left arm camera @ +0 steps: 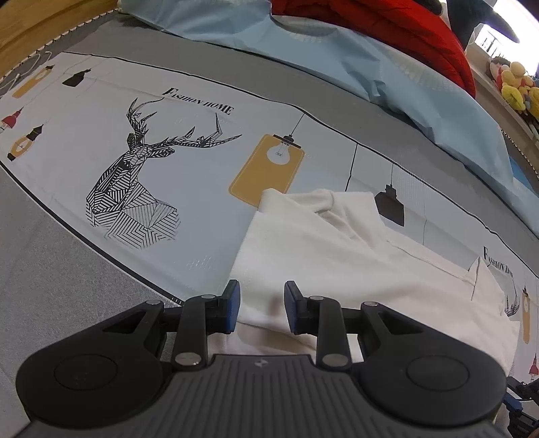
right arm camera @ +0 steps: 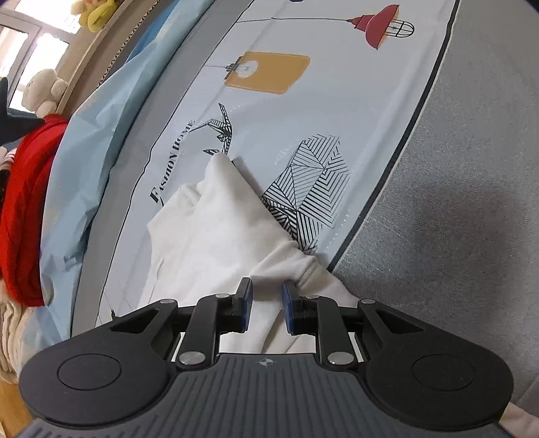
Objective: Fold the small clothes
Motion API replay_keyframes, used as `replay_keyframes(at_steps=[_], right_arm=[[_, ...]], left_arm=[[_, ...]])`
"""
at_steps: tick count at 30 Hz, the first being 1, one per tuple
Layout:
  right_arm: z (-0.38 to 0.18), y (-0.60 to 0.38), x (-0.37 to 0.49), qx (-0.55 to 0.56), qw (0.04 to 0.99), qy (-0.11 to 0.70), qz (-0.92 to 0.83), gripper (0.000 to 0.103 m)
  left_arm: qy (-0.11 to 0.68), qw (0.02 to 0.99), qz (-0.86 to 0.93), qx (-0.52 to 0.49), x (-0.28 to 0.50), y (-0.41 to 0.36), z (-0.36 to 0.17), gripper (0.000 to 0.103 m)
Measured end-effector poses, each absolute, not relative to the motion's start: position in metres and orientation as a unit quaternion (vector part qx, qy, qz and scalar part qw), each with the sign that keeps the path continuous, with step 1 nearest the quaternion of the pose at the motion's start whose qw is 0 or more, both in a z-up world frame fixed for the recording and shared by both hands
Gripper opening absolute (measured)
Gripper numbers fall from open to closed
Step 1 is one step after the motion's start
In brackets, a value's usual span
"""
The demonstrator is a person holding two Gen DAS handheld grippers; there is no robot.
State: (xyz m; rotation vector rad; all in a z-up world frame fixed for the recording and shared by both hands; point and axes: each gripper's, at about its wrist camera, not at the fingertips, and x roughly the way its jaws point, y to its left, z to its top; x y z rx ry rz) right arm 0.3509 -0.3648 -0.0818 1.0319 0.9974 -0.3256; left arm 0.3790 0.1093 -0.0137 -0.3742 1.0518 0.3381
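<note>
In the left wrist view, a printed deer head (left arm camera: 134,188) fills the bed sheet (left arm camera: 188,246) at about nine o'clock, with a yellow lamp print (left arm camera: 266,168) near the middle. The white garment (left arm camera: 337,249) lies crumpled on the sheet from the middle toward four o'clock, its folded edge running under the left gripper (left arm camera: 262,306) at six o'clock. That gripper's blue pads (left arm camera: 233,305) stand apart with the white cloth seen in the gap below them; neither pad visibly presses on it, so the gripper reads as spread over the garment, not pinching it. A pale blue cloth (left arm camera: 353,67) and a red garment (left arm camera: 404,30) lie along the far side of the bed from twelve to two o'clock, and soft toys (left arm camera: 515,84) sit at the two o'clock edge. In the right wrist view, the red garment (right arm camera: 23,215) and blue cloth (right arm camera: 101,141) run down the nine o'clock side. The white garment (right arm camera: 219,215) stretches from the middle, where it rises in a peak over the deer print (right arm camera: 310,188), down to the right gripper (right arm camera: 266,308) at six o'clock. A bunched fold passes between that gripper's pads (right arm camera: 247,305); the right pad touches the cloth, but a narrow gap shows beside the left pad, so whether the fold is really pinched cannot be told. Grey mattress (right arm camera: 454,202) fills the three o'clock side.
</note>
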Motion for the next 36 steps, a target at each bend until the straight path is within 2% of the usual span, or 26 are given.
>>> replay_keyframes(at_steps=[2,3,5,9,13,17,18,19,20,21,26,27,29,30,34,36], right_arm=[[-0.085,-0.367,0.349,0.475,0.739,0.451,-0.154,0.003],[-0.087,-0.371,0.347,0.48,0.737,0.449,-0.158,0.0],[-0.086,-0.376,0.341,0.491,0.732,0.441,-0.168,0.0],[-0.047,-0.381,0.33,0.428,0.778,0.401,-0.224,0.0],[-0.047,-0.391,0.33,0.398,0.785,0.409,-0.24,0.0],[-0.051,-0.372,0.348,0.417,0.801,0.411,-0.126,0.003],[-0.052,-0.364,0.352,0.413,0.8,0.422,-0.108,0.008],[-0.054,-0.358,0.354,0.408,0.796,0.434,-0.104,0.023],[-0.06,-0.353,0.357,0.401,0.788,0.453,-0.111,0.034],[-0.065,-0.351,0.357,0.4,0.78,0.466,-0.121,0.052],[-0.085,-0.355,0.357,0.403,0.762,0.48,-0.165,0.05],[-0.088,-0.357,0.356,0.407,0.76,0.478,-0.168,0.047],[-0.09,-0.36,0.353,0.41,0.759,0.475,-0.175,0.026],[-0.09,-0.364,0.352,0.409,0.761,0.471,-0.178,0.008],[-0.081,-0.371,0.342,0.428,0.76,0.449,-0.193,0.0],[-0.071,-0.376,0.338,0.425,0.769,0.431,-0.208,0.0]], left_arm=[[0.497,0.835,0.158,-0.177,0.379,0.109,-0.013,0.031],[0.496,0.836,0.157,-0.177,0.379,0.109,-0.013,0.031],[0.494,0.837,0.153,-0.177,0.378,0.108,-0.012,0.031],[0.494,0.838,0.148,-0.18,0.378,0.108,-0.011,0.031],[0.496,0.837,0.144,-0.182,0.379,0.106,-0.011,0.031],[0.497,0.836,0.142,-0.183,0.38,0.103,-0.012,0.031],[0.498,0.836,0.14,-0.183,0.38,0.102,-0.012,0.031],[0.498,0.836,0.139,-0.183,0.38,0.102,-0.012,0.031],[0.499,0.836,0.14,-0.183,0.379,0.102,-0.013,0.031],[0.499,0.835,0.14,-0.183,0.379,0.103,-0.013,0.031],[0.501,0.835,0.136,-0.183,0.38,0.103,-0.014,0.031],[0.502,0.835,0.134,-0.183,0.38,0.102,-0.014,0.031],[0.502,0.835,0.132,-0.184,0.38,0.102,-0.014,0.031],[0.502,0.835,0.132,-0.184,0.38,0.102,-0.014,0.031],[0.5,0.835,0.131,-0.187,0.38,0.102,-0.013,0.031],[0.5,0.836,0.129,-0.187,0.379,0.101,-0.012,0.031]])
